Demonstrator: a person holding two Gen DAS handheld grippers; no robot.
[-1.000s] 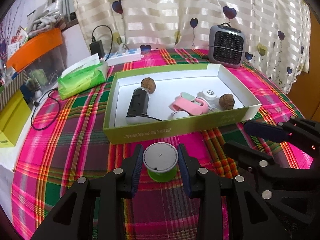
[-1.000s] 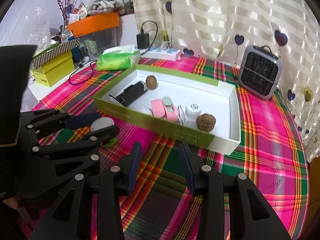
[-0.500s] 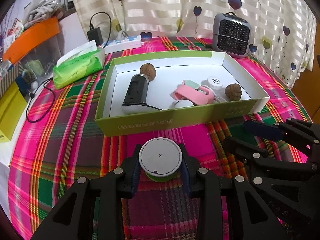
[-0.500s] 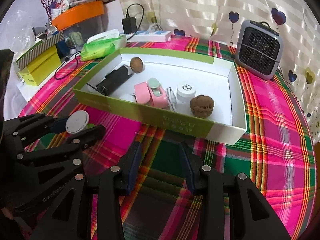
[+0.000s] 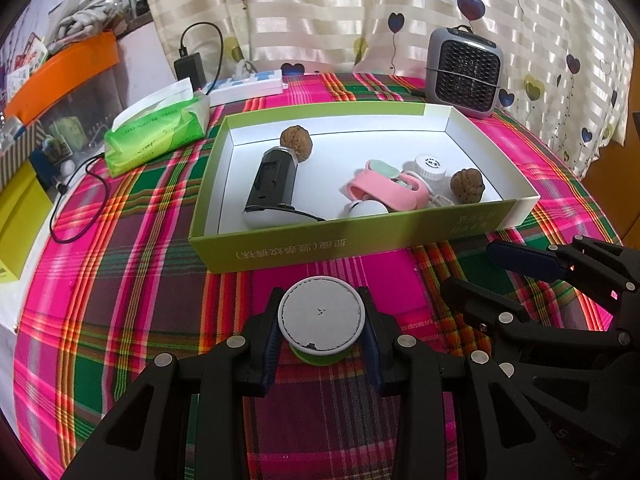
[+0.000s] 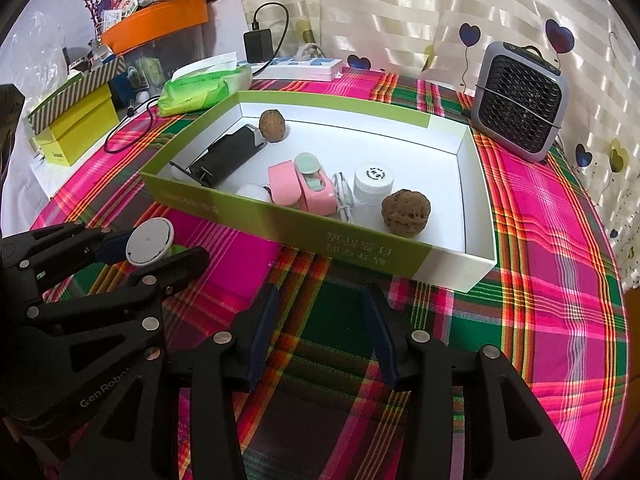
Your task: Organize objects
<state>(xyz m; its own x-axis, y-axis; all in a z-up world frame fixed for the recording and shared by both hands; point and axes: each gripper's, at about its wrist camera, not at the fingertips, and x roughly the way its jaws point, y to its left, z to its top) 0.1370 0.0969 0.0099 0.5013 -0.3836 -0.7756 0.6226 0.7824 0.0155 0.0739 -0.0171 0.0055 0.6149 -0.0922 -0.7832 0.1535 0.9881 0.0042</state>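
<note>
Lifted off cloth: spool (image 5: 321, 320) clamped in left tongs (image 5: 321, 334); right tongs (image 6: 320, 332) level, parted, empty.

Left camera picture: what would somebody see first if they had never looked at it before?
Probably the loud pink and green plaid tablecloth that fills the view. Next, the green box in the middle, with two walnuts, a pink gadget and a black device inside. Right up front, the left gripper squeezes a green spool with a white top.
</note>
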